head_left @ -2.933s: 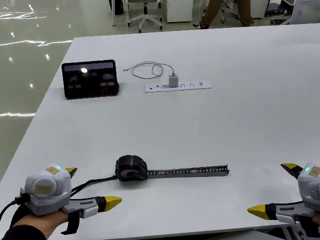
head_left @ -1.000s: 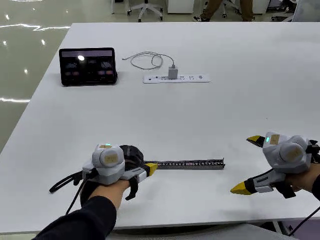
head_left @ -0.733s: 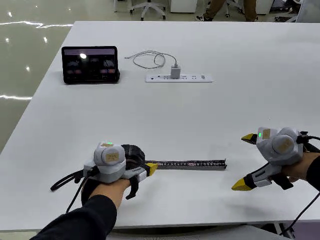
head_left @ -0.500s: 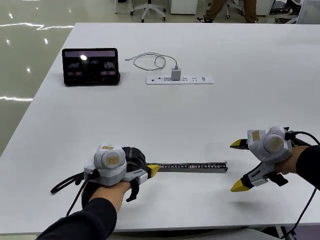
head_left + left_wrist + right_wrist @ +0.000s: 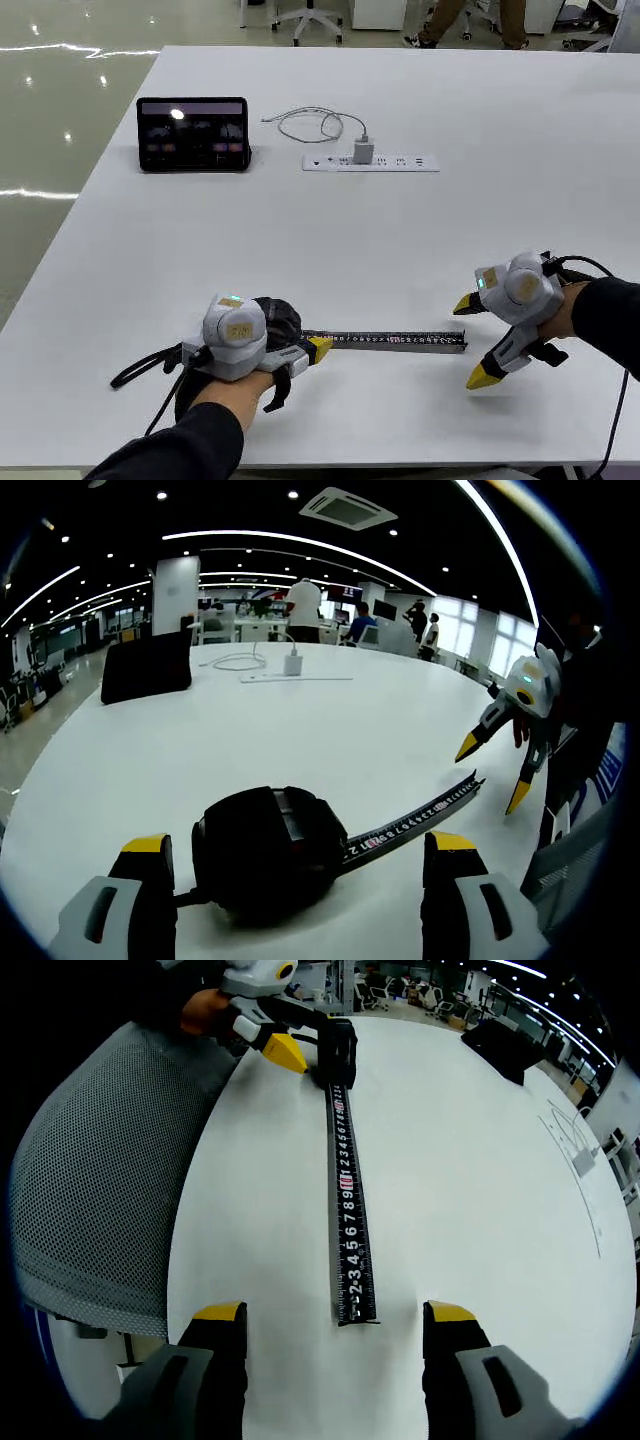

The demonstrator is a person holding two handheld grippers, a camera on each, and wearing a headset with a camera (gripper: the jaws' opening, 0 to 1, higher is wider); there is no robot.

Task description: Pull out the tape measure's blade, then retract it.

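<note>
The black tape measure case [image 5: 278,318] lies on the white table [image 5: 400,240], its blade [image 5: 400,341] drawn out flat to the right. My left gripper [image 5: 300,328] is open, one jaw on each side of the case [image 5: 270,850] with small gaps. My right gripper [image 5: 472,340] is open at the blade's free end [image 5: 356,1312], which lies between its yellow fingertips [image 5: 220,1312] without touching them. The left gripper view shows the blade [image 5: 420,815] running toward the right gripper [image 5: 492,773]. The right gripper view shows the left gripper [image 5: 285,1045] at the case [image 5: 340,1050].
A dark tablet [image 5: 193,133] stands at the back left. A white power strip [image 5: 370,162] with a charger and a coiled cable [image 5: 310,123] lies beside it. The case's black strap [image 5: 150,365] trails left. A grey mesh chair [image 5: 90,1160] sits off the table's near edge.
My right gripper has moved left and now stands astride the blade's end. My left gripper, off to the left 2.9 s ago, has stayed at the case over the last second.
</note>
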